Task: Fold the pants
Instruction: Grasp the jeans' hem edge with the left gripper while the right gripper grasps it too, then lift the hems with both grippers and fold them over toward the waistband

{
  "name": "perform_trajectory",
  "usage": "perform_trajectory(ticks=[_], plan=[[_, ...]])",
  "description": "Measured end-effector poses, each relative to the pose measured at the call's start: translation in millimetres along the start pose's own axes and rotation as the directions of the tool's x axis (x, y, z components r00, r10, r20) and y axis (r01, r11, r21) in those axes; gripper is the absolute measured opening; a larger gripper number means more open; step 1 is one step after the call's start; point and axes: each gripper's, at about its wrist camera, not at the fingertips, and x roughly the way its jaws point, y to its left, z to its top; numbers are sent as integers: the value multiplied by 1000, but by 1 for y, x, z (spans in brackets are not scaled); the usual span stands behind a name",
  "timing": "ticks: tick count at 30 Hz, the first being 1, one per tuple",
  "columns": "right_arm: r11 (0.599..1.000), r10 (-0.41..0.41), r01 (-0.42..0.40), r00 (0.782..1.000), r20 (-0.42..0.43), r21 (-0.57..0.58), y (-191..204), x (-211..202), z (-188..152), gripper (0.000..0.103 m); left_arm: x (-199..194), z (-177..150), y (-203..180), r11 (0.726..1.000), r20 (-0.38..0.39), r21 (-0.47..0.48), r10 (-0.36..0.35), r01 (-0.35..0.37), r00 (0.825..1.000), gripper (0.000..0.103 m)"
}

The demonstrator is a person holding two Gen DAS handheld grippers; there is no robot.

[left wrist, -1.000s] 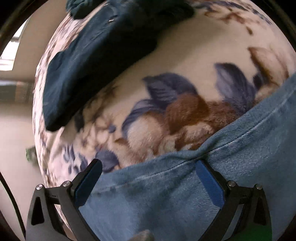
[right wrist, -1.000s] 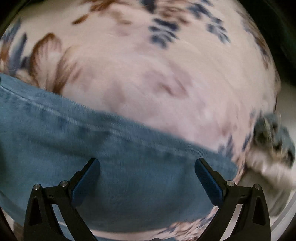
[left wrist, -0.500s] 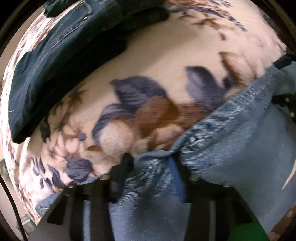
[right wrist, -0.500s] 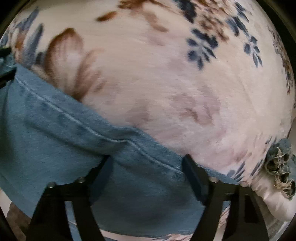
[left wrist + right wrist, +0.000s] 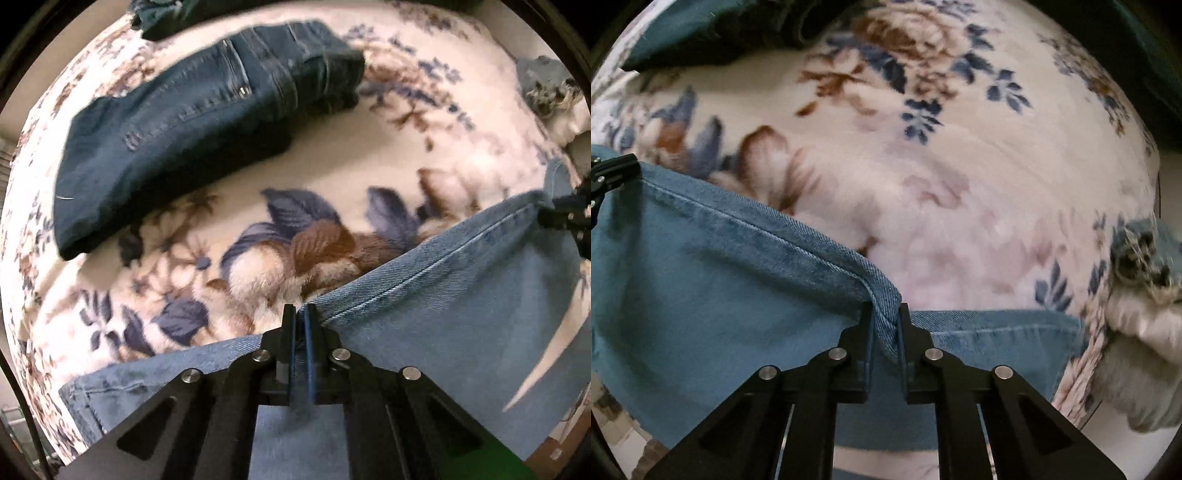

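Light blue denim pants [image 5: 454,317] lie on a floral blanket [image 5: 332,166], their seamed edge running across the near side. My left gripper [image 5: 300,314] is shut on that edge. My right gripper [image 5: 884,314] is shut on the same edge of the pants [image 5: 720,280] farther right, with a fold of denim bunched between its jaws. The edge is lifted a little off the blanket [image 5: 960,177] between the two grippers. The right gripper shows at the right edge of the left wrist view, the left gripper at the left edge of the right wrist view.
A folded dark blue pair of jeans [image 5: 192,114] lies on the blanket at the far left. More dark clothing [image 5: 162,18] sits behind it. A frayed light denim piece [image 5: 1145,258] lies at the blanket's right edge, also in the left wrist view [image 5: 546,88].
Both grippers went from open over the pants' edge to shut on it. The edge has risen a little and the view has pulled back from the blanket.
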Motion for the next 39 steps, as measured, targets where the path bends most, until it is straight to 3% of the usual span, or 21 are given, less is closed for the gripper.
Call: perform_trajectory(ticks=[4, 8, 12, 15, 16, 18, 19, 21, 25, 26, 29, 31, 33, 34, 35, 36, 39], plan=[[999, 24, -24, 1000, 11, 23, -6, -19, -19, 11, -32, -21, 4, 999, 31, -46, -25, 27, 999, 2], [998, 49, -50, 998, 26, 38, 41, -21, -79, 10, -52, -62, -3, 994, 50, -100, -37, 41, 998, 2], [995, 76, -78, 997, 23, 61, 61, -26, -133, 10, -67, -111, -12, 979, 33, -191, -64, 69, 997, 0], [990, 119, -118, 993, -6, 83, 85, -25, -182, 10, -64, -164, -28, 971, -39, -235, -60, 50, 997, 0], [987, 144, -140, 989, -34, 83, 96, -19, -202, 10, -56, -180, -35, 967, -79, -246, -88, 66, 993, 0], [981, 175, -168, 982, -70, 95, 110, -7, -227, 10, -35, -221, -47, 939, -176, -328, -165, 100, 970, 0], [980, 186, -177, 977, -103, 93, 119, 5, -240, 10, -28, -232, -54, 940, -207, -325, -175, 101, 963, 0], [977, 191, -178, 976, -109, 119, 124, 16, -250, 10, -24, -241, -66, 960, -236, -273, -124, 57, 964, 1], [971, 198, -180, 974, -108, 156, 118, 23, -235, 10, -43, -203, -55, 987, -148, -158, -25, 1, 989, 7], [967, 207, -186, 972, -108, 177, 115, 23, -231, 10, -47, -190, -49, 991, -114, -135, -12, -4, 993, 16], [959, 226, -195, 964, -139, 204, 110, 22, -214, 12, -46, -145, -30, 998, -72, -47, -34, 31, 997, 27], [960, 220, -187, 964, -147, 209, 109, 17, -205, 18, -39, -118, -20, 999, -80, 14, -40, 41, 996, 33], [960, 220, -190, 966, -135, 207, 111, 10, -195, 41, -32, -97, -11, 995, -83, 77, -52, 59, 995, 43], [959, 222, -194, 967, -123, 207, 112, 7, -189, 55, -28, -87, -10, 992, -88, 110, -59, 69, 994, 53], [958, 226, -198, 967, -119, 207, 113, 6, -185, 57, -21, -77, -13, 982, -106, 166, -68, 85, 992, 65], [958, 225, -198, 967, -119, 207, 114, 5, -181, 57, -13, -73, -17, 973, -124, 211, -67, 92, 990, 70], [958, 231, -197, 960, -155, 210, 118, 10, -166, 57, 19, -61, -30, 930, -235, 334, -78, 156, 969, 71]])
